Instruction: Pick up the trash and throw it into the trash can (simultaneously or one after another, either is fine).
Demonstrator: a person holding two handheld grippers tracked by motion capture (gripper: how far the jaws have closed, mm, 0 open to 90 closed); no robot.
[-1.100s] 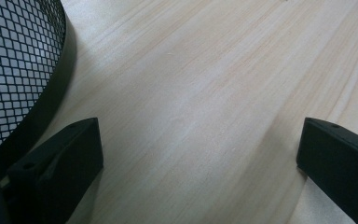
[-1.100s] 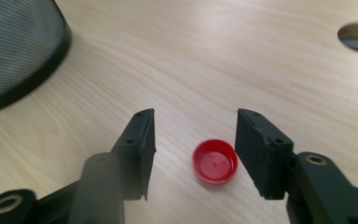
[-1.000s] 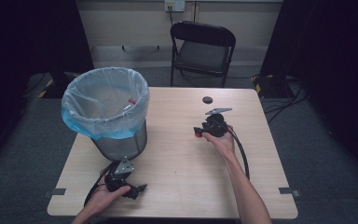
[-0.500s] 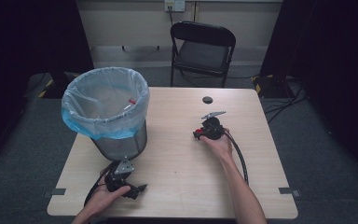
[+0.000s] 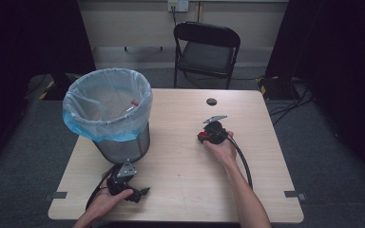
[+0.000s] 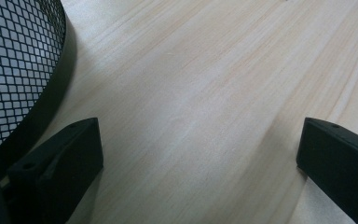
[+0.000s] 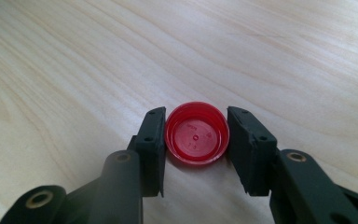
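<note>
Right gripper (image 7: 196,140): fingers clamp red cap (image 7: 196,134), open side up, on bench (image 5: 180,118). Left gripper (image 6: 200,163): fingers wide, beside mesh bin (image 6: 14,70).

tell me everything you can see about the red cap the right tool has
The red bottle cap is small, round and looks like glossy plastic, with tiny moulded marks inside. It is turned open side toward the camera, showing its hollow and raised rim. It sits clamped between the two black jaws of the right tool, which press on opposite sides, low over the pale wooden table. In the high view it shows as a red spot.
</note>
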